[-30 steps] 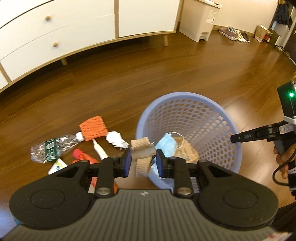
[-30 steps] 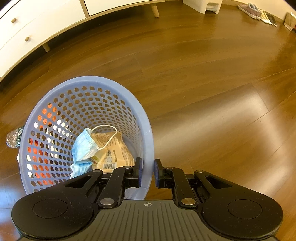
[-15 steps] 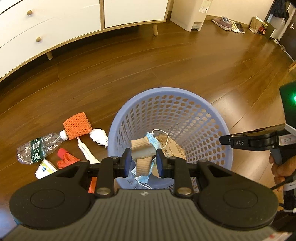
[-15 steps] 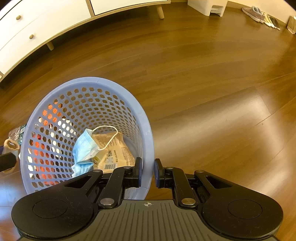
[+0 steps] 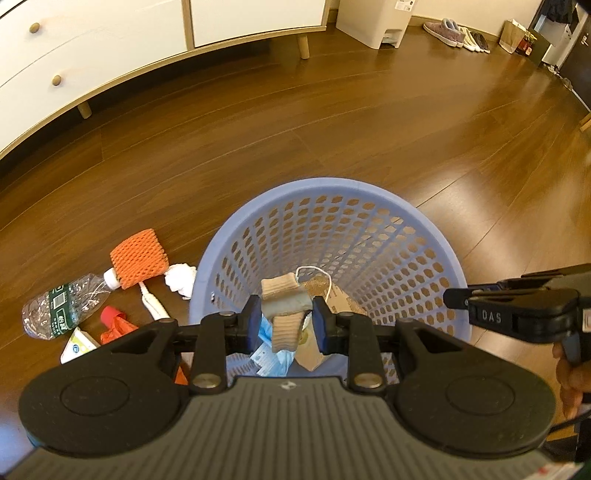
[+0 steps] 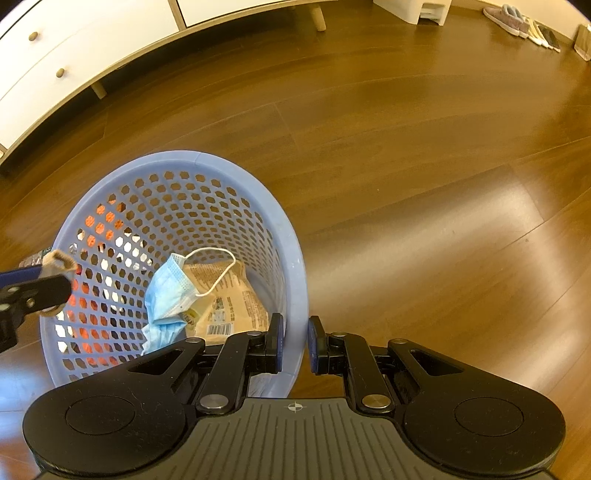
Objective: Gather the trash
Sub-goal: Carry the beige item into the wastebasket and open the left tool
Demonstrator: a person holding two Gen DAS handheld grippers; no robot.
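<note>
My left gripper (image 5: pixel 286 319) is shut on a beige and grey sock (image 5: pixel 284 306), which hangs over the opening of the blue mesh basket (image 5: pixel 332 186). In the right wrist view the left gripper (image 6: pixel 40 291) and the sock (image 6: pixel 59 260) sit above the basket's left rim. My right gripper (image 6: pixel 295 341) is shut on the near rim of the basket (image 6: pixel 291 258). A blue face mask (image 6: pixel 170 291) and a brown paper packet (image 6: pixel 232 299) lie inside. The right gripper (image 5: pixel 517 308) shows at the right edge, held by a hand.
On the wooden floor left of the basket lie an orange foam net (image 5: pixel 138 253), a crushed plastic bottle (image 5: pixel 62 302), a white tissue (image 5: pixel 181 277), a red wrapper (image 5: pixel 114 321) and a small carton (image 5: pixel 77 343). A white cabinet (image 5: pixel 110 48), a pedal bin (image 5: pixel 373 22) and shoes (image 5: pixel 454 31) line the far wall.
My left gripper carried the sock from beside the basket's left rim to above its inside. The right gripper kept its hold on the rim.
</note>
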